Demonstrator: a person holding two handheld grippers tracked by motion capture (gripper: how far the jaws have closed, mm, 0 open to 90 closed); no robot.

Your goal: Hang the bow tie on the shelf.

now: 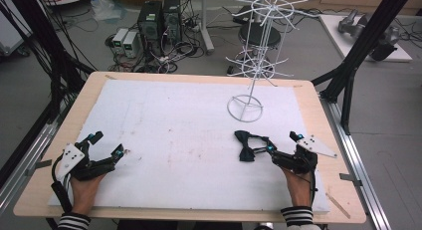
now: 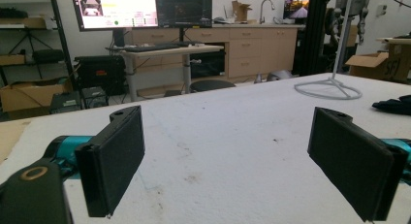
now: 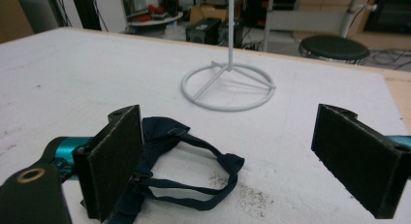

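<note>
A dark navy bow tie (image 1: 246,145) with its strap lies on the white foam mat (image 1: 179,120), right of centre. My right gripper (image 1: 281,143) is open just right of it, its left jaw beside the tie. In the right gripper view the bow tie (image 3: 165,131) lies against the left jaw, its strap loop trailing into the gap of the right gripper (image 3: 237,161). My left gripper (image 1: 107,144) rests open at the mat's near left with nothing between the jaws; the left gripper view shows the left gripper (image 2: 237,161) over bare mat and the bow tie (image 2: 395,105) far right.
A white wire display rack (image 1: 259,65) stands on a ring base (image 1: 245,108) at the back right of the mat, just beyond the tie. The wooden table edge (image 1: 318,110) borders the mat. Black frame posts (image 1: 366,41) rise at the right; computers (image 1: 159,21) sit on the floor behind.
</note>
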